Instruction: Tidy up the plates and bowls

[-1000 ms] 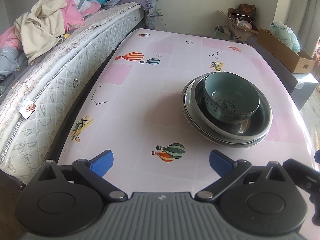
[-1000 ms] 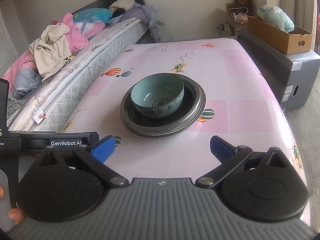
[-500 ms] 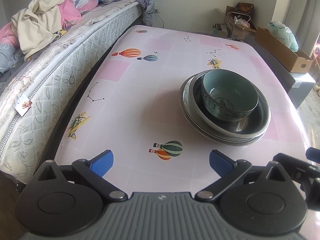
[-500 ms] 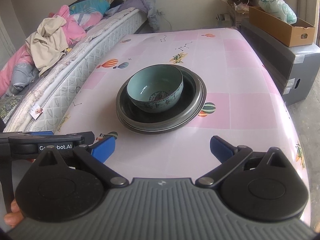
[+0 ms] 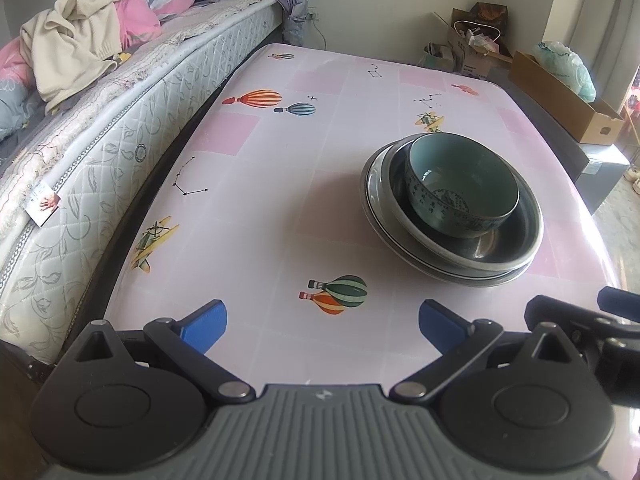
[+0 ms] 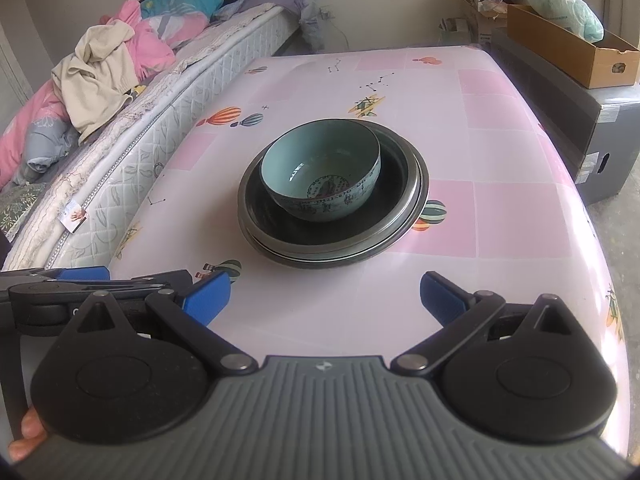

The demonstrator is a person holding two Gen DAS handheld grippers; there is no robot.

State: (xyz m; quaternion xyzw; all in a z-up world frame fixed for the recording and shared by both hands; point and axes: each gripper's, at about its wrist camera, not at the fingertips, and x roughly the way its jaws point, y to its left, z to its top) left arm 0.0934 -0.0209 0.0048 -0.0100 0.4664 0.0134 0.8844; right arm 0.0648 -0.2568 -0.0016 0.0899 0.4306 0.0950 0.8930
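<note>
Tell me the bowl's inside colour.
Pale blue-green; the bowl shows it best in the right wrist view.

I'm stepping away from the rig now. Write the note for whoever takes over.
Left gripper: open, empty, above the near table edge.
Right gripper: open, empty, pointing at the stack.
Things: the teal bowl sits inside the dark plates, which are nested one in another on the pink table. How many plates there are cannot be told.
Done: the dishes are gathered into one stack.
Left: probably nothing but a check; the bowl sits off centre toward the far rim, so nudge it if you want it tidy.
</note>
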